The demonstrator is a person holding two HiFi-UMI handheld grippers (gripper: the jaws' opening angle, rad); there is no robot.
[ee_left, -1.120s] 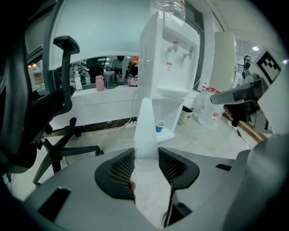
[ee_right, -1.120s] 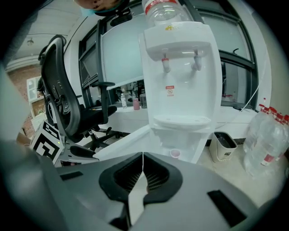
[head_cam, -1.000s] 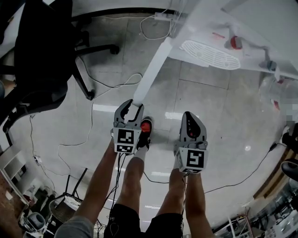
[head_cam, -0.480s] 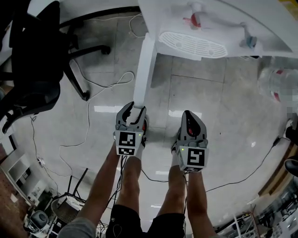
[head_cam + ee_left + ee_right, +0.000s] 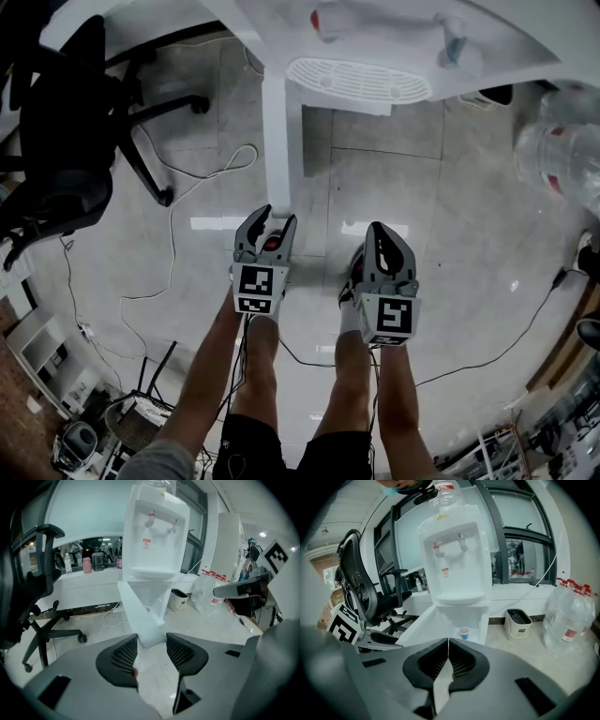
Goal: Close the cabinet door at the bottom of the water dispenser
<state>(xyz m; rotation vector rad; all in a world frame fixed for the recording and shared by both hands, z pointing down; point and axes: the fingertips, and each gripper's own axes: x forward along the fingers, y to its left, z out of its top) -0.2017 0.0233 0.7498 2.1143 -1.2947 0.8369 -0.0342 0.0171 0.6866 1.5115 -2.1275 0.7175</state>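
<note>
The right gripper view shows a cup [image 5: 464,633] inside, unseen from the head view. The cabinet door [image 5: 137,618] edge lies just beyond the left gripper [image 5: 152,641], whose empty jaws have just been spreading. The right gripper [image 5: 448,641] is pressed together.

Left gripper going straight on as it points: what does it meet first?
Likely the free edge of the open cabinet door, straight ahead. The left gripper has just been opening its jaws, nothing between them yet; depth unclear.

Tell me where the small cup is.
In the right gripper view, the small cup stands inside the open bottom cabinet of the water dispenser, just right of its swung-out door.
</note>
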